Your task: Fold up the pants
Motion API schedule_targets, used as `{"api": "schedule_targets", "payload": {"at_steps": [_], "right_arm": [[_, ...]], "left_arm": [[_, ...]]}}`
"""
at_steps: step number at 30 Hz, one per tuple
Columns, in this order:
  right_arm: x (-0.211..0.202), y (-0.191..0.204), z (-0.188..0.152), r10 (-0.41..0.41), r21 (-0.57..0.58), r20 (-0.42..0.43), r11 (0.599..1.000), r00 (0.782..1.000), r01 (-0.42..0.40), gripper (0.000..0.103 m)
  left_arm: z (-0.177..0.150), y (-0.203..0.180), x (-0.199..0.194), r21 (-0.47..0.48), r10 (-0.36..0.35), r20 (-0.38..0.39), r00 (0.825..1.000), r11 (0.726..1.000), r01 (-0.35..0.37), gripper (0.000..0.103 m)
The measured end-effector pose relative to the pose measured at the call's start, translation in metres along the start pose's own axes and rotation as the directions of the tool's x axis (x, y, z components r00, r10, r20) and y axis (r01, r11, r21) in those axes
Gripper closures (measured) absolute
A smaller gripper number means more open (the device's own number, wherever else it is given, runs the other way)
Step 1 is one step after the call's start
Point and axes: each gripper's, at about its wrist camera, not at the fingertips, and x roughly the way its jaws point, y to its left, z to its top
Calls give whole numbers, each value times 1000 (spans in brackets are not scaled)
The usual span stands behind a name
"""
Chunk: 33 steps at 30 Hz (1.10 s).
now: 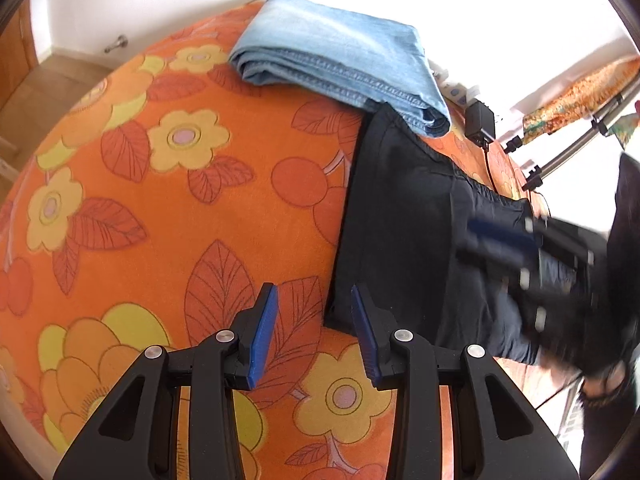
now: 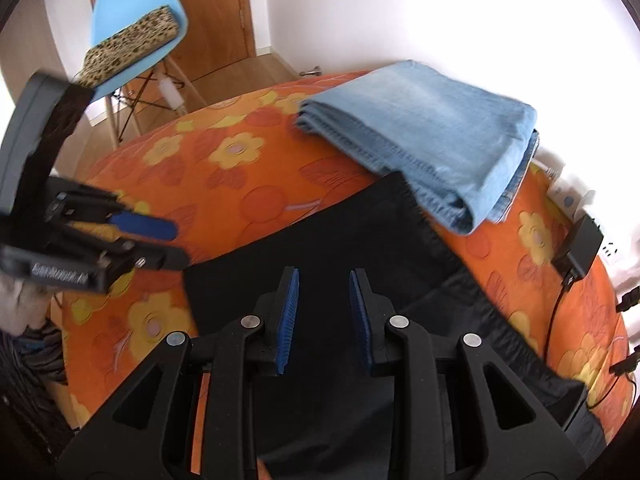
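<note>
Black pants [image 1: 404,216] lie flat on the orange flowered cover [image 1: 160,184]; they also show in the right wrist view [image 2: 328,240]. My left gripper [image 1: 314,308] is open and empty, hovering over the cover just left of the pants' near corner. It also shows blurred at the left of the right wrist view [image 2: 172,240]. My right gripper [image 2: 324,300] is open and empty above the middle of the black pants. It shows blurred over the pants' right part in the left wrist view [image 1: 472,236].
Folded light blue jeans [image 1: 340,64] lie at the far side, overlapping the black pants' far corner [image 2: 432,148]. A black adapter with cable [image 2: 580,244] sits at the right edge. A blue chair [image 2: 132,28] stands on the floor beyond the cover.
</note>
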Motion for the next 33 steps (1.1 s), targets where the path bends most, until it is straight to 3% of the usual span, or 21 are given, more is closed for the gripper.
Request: {"api": "schedule_targets", "payload": {"at_steps": [8,13,16,25,27,33], "right_arm": [[21,60,-21,17,-96,-61,995,998,-23,76],[35,70,-21,-28,-128,-83,992,996,17,76],[35,73,-21,-66,-154,-72,987,995,54,67],[32,77,-22,-67,-181,-92,982,993,50,63],[32,73,-21,-22,-150,-102,989,995,6,72],[31,64,-22,-19,-97,-82,995,996,11,93]], "left_arm": [[-1,6,-9,-37,-9,18,1000,999,10,67],[1,9,-12,-58,2,20,1000,998,-1,67],[2,2,-11,-27,25,22,999,999,-24,67],[2,0,-6,-24,52,11,999,998,-51,67],[2,-2,-6,-13,69,15,998,998,-69,67],[3,-6,-1,-15,69,8,998,997,-69,67]]}}
